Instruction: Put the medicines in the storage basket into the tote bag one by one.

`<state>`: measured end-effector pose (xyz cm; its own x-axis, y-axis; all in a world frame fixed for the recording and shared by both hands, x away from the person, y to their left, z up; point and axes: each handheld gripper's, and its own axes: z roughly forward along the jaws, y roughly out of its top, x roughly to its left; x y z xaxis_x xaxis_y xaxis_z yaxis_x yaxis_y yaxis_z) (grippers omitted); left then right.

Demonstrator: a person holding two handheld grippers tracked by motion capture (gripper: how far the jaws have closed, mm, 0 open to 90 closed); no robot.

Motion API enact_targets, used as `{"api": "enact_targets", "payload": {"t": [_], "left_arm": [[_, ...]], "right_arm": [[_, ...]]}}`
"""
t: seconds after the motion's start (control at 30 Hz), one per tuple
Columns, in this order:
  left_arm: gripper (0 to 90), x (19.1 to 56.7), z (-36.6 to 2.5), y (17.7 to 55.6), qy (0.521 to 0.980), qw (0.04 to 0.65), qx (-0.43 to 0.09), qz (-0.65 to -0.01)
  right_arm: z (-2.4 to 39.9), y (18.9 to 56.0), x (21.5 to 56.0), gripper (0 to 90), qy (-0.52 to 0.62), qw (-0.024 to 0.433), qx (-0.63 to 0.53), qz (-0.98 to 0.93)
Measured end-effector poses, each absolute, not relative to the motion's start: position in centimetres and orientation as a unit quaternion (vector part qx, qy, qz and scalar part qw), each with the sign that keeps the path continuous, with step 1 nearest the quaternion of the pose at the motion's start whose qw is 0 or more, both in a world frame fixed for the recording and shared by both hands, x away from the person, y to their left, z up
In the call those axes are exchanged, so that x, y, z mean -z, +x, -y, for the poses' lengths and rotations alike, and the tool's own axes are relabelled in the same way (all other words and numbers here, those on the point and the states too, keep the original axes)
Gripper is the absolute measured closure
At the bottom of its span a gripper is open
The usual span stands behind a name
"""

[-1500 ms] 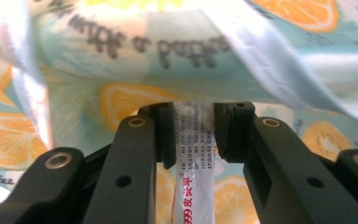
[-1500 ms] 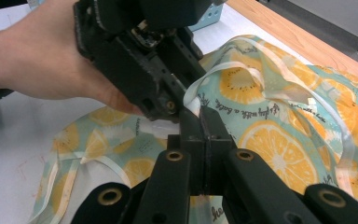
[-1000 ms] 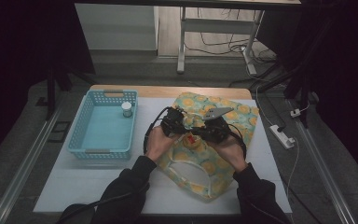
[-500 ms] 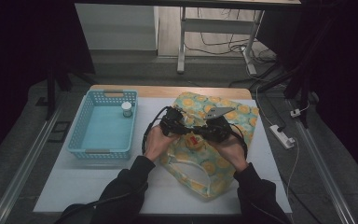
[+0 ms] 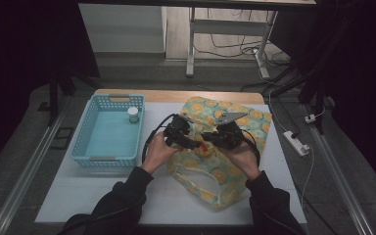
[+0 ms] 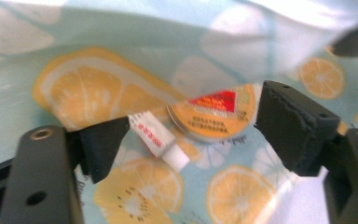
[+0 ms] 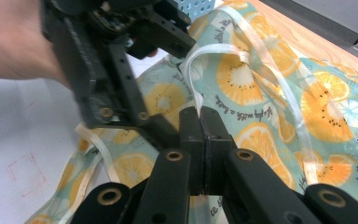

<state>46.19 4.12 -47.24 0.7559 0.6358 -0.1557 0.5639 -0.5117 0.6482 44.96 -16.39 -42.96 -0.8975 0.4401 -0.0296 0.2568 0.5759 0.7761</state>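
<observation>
At the near edge of the white worktop (image 5: 103, 196), two dark sleeves are seen reaching forward, each hand carrying a gripper. A lemon-patterned bag (image 5: 235, 171) is spread on the worktop beneath and in front of them. The right gripper (image 5: 214, 141) is clenched on the bag's pale handle strap (image 7: 193, 70), which is pinched between its jaws. The left gripper (image 5: 196, 145) is held at the bag's mouth, just beside the right one. Its jaws have just been opening and stand released; between them, untouched, a round orange tin (image 6: 212, 116) and a small white tube (image 6: 158, 137) are seen lying on the fabric. Farther left, a blue basket (image 5: 90, 142) is set, with a small white-capped jar (image 5: 133, 114) in its far corner.
</observation>
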Motion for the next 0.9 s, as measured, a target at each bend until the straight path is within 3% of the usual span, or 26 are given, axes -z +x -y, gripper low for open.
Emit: {"api": "enact_targets", "payload": {"t": [0.6, 0.9], "left_arm": [[7.4, 45.3, -6.9, 44.3, 0.851, 0.402, -0.029, -0.337], [0.2, 45.1, -7.9, 44.0, 0.861, 0.392, -0.041, -0.322]], "right_arm": [[16.4, 44.9, 43.0, 90.0, 0.197, 0.108, -0.416, -0.881], [16.3, 44.7, 42.9, 90.0, 0.193, 0.106, -0.416, -0.882]]}}
